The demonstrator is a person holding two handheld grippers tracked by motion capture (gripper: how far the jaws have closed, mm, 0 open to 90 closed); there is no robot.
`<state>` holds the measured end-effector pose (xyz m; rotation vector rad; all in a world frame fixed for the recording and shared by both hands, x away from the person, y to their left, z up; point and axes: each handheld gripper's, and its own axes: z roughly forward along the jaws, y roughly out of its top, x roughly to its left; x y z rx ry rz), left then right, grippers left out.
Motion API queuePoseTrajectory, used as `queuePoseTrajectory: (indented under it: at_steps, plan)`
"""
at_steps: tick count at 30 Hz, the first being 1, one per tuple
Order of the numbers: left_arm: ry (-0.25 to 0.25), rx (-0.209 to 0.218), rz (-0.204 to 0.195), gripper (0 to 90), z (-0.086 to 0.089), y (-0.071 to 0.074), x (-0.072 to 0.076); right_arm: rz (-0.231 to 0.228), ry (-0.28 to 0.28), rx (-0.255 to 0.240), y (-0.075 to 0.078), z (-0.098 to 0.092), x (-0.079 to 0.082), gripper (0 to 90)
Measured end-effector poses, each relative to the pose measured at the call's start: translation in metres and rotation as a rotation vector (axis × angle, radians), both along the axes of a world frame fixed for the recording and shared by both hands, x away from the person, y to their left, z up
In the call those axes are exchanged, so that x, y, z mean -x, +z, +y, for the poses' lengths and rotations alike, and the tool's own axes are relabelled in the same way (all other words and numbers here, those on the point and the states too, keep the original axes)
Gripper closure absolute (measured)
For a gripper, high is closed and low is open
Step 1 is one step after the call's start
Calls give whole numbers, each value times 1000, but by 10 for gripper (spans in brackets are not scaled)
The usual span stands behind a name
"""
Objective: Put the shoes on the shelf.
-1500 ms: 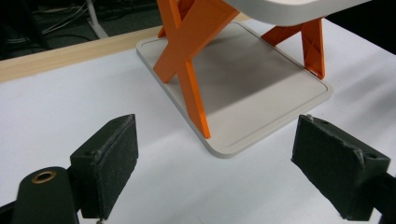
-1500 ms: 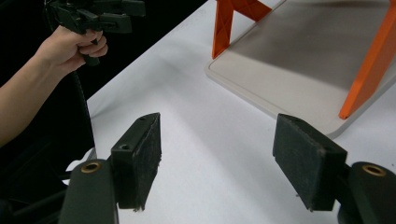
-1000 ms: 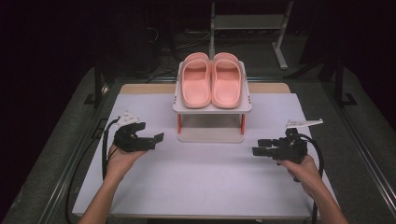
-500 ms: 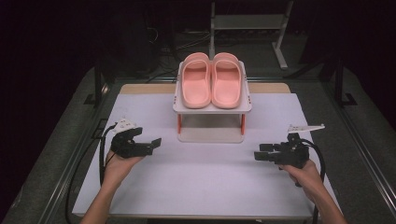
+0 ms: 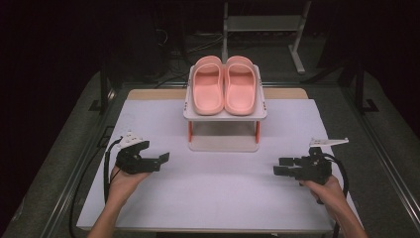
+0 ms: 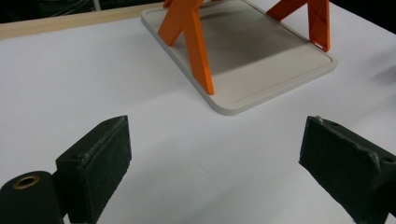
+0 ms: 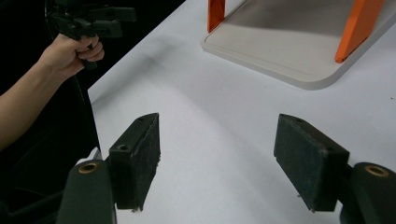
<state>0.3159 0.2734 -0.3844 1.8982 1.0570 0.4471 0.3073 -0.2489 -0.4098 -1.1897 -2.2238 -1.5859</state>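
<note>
Presently: both grippers idle, slippers on rack

Left black two-jaw gripper [image 5: 157, 158] hovers over the white table [image 5: 218, 198], jaws spread, nothing between them. At centre, a pair of pink rubber slippers [image 5: 224, 85] lies side by side atop the white orange-legged rack [image 5: 225, 114]. Right black gripper [image 5: 282, 166] likewise spread, empty.

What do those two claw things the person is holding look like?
Both are black. The left claw and right claw each have two flat, blocky black pads, a grey three-cornered plate on top and a black cable trailing behind. The forearms are bare, no sleeves.
</note>
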Motion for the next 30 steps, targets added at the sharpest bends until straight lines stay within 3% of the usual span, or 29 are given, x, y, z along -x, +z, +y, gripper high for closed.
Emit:
queuePoseTrajectory:
  at_steps: [8, 30]
  plan:
    - [15, 21, -4, 80, 6, -4, 7, 9, -2, 3, -6, -3, 6, 306]
    - [25, 17, 10, 79, 14, -19, 24, 7, -9, 0, -14, -10, 23, 306]
